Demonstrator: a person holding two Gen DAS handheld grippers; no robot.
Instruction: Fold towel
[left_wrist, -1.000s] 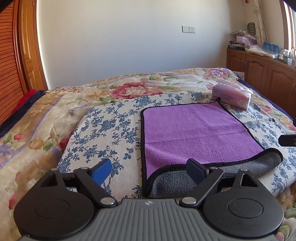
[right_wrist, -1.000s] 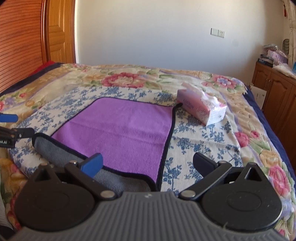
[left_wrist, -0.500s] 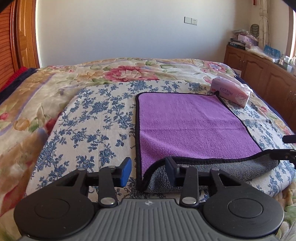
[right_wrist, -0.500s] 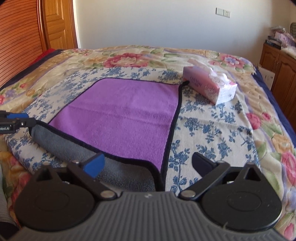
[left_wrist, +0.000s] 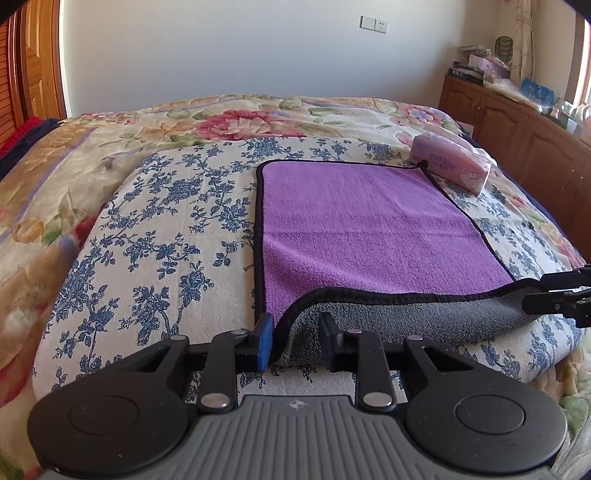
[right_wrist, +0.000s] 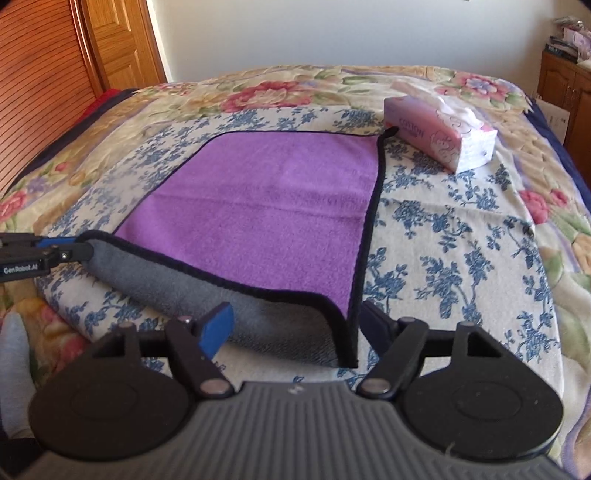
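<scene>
A purple towel (left_wrist: 369, 229) with black trim and a grey underside lies flat on the bed; its near edge is rolled up, grey side out. It also shows in the right wrist view (right_wrist: 266, 206). My left gripper (left_wrist: 295, 341) has its jaws narrowed around the towel's near left corner, with a small gap still showing. My right gripper (right_wrist: 295, 325) is open, its jaws on either side of the near right corner. Each gripper shows in the other's view, the right one (left_wrist: 554, 295) at the right and the left one (right_wrist: 48, 251) at the left.
A pink tissue box (left_wrist: 454, 166) stands by the towel's far right corner, also in the right wrist view (right_wrist: 436, 133). A floral bedspread (left_wrist: 147, 236) covers the bed. Wooden cabinets (left_wrist: 517, 122) stand at the right, a wooden door (right_wrist: 118, 40) at the left.
Both grippers have moved in and down to the towel's near corners. The left jaws have narrowed from wide open to close around the left corner. The right jaws have narrowed a little.
</scene>
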